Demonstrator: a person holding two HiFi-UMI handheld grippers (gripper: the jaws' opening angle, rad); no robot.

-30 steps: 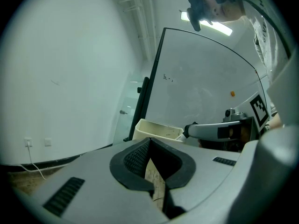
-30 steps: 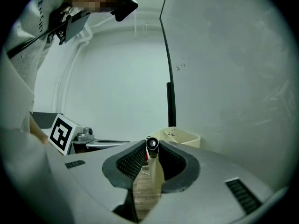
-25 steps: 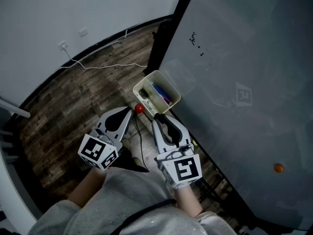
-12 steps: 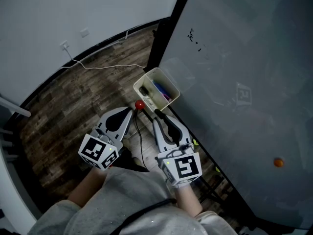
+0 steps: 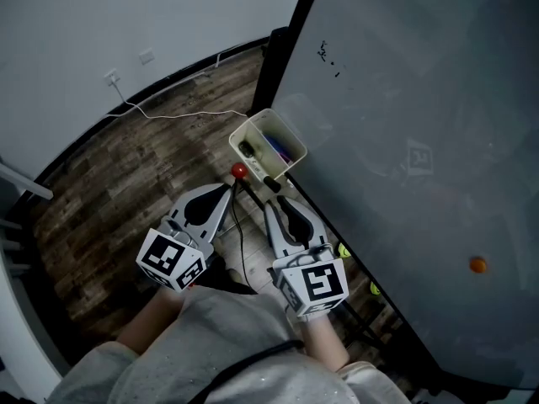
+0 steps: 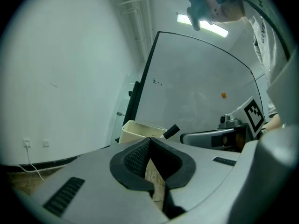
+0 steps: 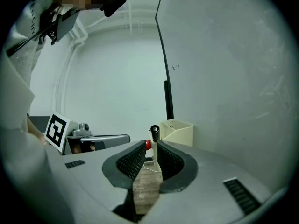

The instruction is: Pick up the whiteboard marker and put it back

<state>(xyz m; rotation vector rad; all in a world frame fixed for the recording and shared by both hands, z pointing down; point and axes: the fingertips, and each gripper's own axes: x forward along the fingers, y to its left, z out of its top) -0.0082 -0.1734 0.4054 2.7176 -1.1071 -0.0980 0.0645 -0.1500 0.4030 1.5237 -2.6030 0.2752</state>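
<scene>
The right tongs (image 5: 274, 199) are closed on a white-bodied, black-capped whiteboard marker (image 7: 154, 133). In the right gripper view the marker stands nearly upright between the tips of the two ribbed pads, with its black cap rising above them. From the head view the cap pokes out past the tips toward the open cream plastic box (image 5: 249, 128) and lies just short of the box's near corner, not inside it. The box hangs at the lower edge of a large pale grey whiteboard (image 5: 404, 141) and holds a few blue and purple pens and a dark item that is too small to make out.

The left tongs (image 6: 149, 140) are closed and hold nothing: their pads meet at the tips, and only floor shows through the gap behind them. They sit on the side of the right tongs away from the board, near the box and pointing toward it.

A small red ball (image 5: 239, 172) lies just beside the near edge of the box, between the tips of the two tongs. Below the box is a dark wooden floor (image 5: 126, 175), and a thin white cable (image 5: 177, 112) trails across it on the side of the box away from the board. Well apart from the box, a small orange dot (image 5: 478, 265) sits on the board.
</scene>
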